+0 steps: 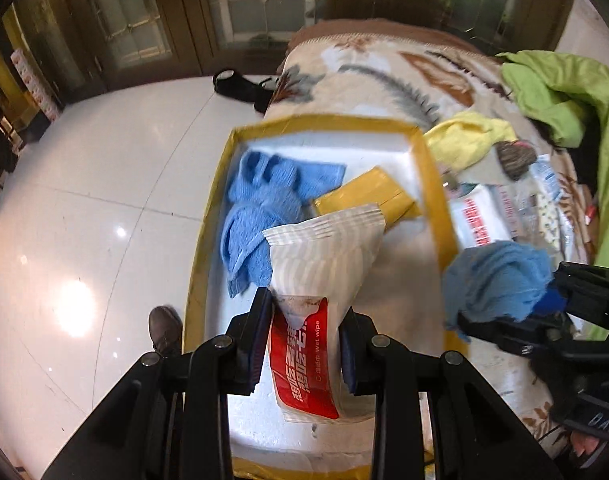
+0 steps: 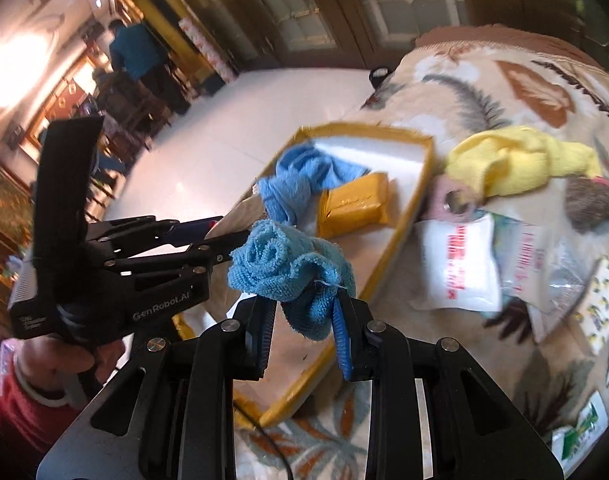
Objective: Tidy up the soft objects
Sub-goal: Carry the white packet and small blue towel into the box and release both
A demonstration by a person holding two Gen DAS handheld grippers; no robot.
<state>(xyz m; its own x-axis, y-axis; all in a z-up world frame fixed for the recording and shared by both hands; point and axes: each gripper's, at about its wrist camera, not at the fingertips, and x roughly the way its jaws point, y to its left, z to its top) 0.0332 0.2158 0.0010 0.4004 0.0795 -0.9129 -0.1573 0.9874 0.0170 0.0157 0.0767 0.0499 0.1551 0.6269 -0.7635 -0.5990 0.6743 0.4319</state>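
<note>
My left gripper [image 1: 306, 340] is shut on a wet wipe pack [image 1: 320, 280], white with a red label, and holds it over the white foam box [image 1: 428, 168] with yellow taped edges. In the box lie a blue cloth [image 1: 264, 208] and a yellow packet [image 1: 368, 196]. My right gripper [image 2: 304, 332] is shut on a light blue towel [image 2: 292, 268] and holds it above the box's right edge [image 2: 400, 232]. The right gripper with the towel [image 1: 500, 276] also shows at the right of the left wrist view.
The box stands on a floral blanket [image 1: 384, 64]. To its right lie a yellow cloth [image 2: 520, 156], a white wipe pack [image 2: 460, 264], several small packets [image 2: 600, 304] and a green garment [image 1: 564, 88]. White tiled floor [image 1: 84, 200] lies left, with a shoe [image 1: 164, 328].
</note>
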